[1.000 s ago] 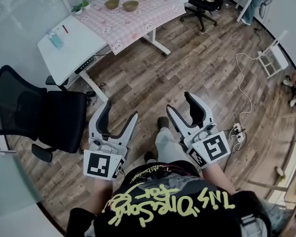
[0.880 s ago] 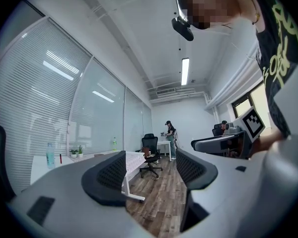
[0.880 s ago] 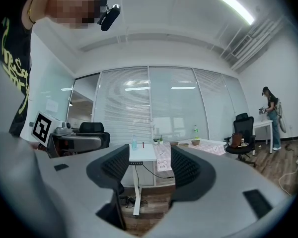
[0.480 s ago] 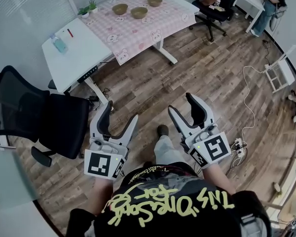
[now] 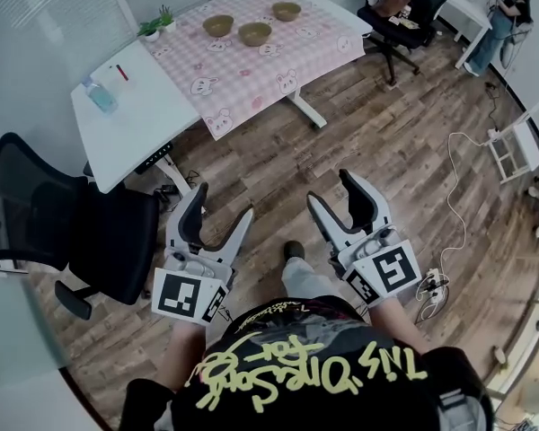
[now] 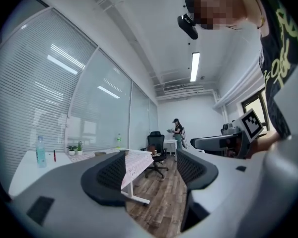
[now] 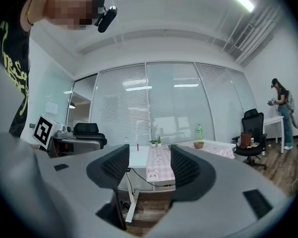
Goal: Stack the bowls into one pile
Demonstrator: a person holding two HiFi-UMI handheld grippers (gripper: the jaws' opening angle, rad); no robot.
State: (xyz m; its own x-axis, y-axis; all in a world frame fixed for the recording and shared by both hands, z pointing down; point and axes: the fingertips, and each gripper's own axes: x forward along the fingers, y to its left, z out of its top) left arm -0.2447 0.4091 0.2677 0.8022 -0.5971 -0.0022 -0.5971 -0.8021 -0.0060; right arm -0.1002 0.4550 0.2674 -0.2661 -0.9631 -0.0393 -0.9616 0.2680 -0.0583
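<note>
Table (image 5: 251, 77) with three bowls (image 5: 254, 33) nearer than before, left gripper (image 5: 222, 200) and right gripper (image 5: 330, 186) jaws apart, empty

Far ahead of the left gripper (image 5: 220, 206), the three bowls (image 5: 255, 34) are too small to show whether anything lies inside.

Wood floor (image 5: 386, 142), white table (image 5: 135, 106), black chair (image 5: 63, 223).

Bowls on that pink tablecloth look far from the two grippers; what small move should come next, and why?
Probably step closer to the table: the three bowls sit apart on the pink checked tablecloth, well beyond the left gripper and right gripper, both open and empty above the wood floor.
</note>
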